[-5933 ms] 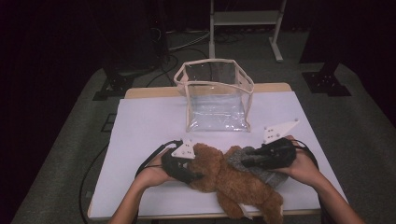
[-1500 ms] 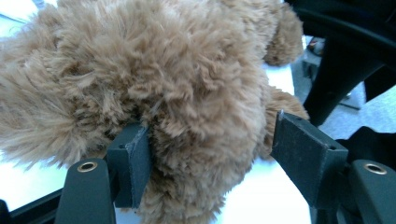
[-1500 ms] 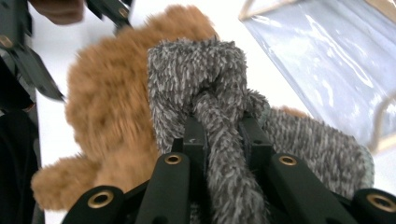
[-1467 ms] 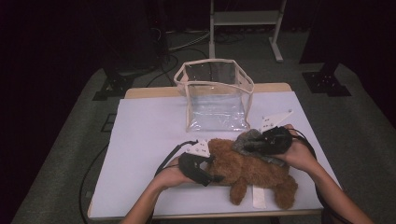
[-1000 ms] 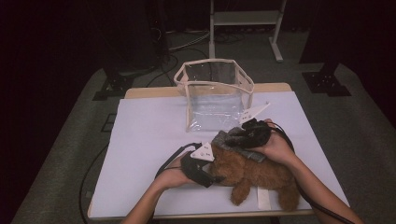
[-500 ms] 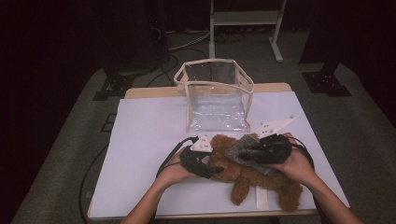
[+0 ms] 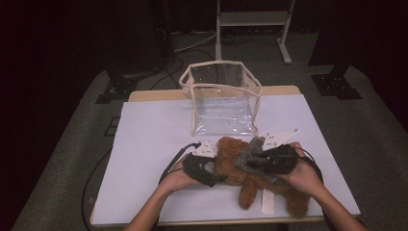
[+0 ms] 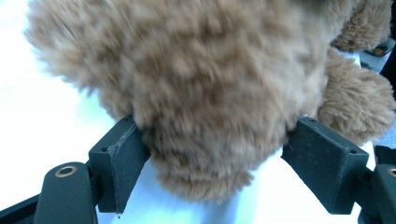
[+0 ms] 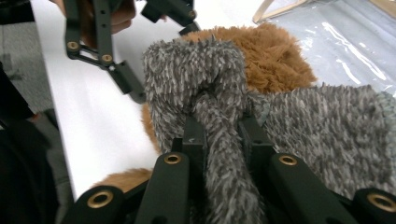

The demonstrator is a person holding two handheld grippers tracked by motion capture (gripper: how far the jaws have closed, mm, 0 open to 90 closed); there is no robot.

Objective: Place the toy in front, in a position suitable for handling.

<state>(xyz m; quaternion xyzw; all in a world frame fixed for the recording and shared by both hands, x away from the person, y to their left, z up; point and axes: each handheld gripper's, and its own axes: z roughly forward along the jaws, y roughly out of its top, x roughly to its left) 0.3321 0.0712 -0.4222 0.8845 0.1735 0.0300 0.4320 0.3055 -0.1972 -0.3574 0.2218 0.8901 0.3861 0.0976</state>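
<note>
Overhead camera faces forward; both close gripper cameras share the teddy bear [image 7: 250,168].

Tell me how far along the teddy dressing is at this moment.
Done: little; the grey garment lies bunched on the teddy, not pulled on. In hand: the right gripper is shut on a fold of garment; the left gripper straddles the teddy's head, its jaws just having opened. Left: getting the garment on. The clear bag stands apart behind.
</note>
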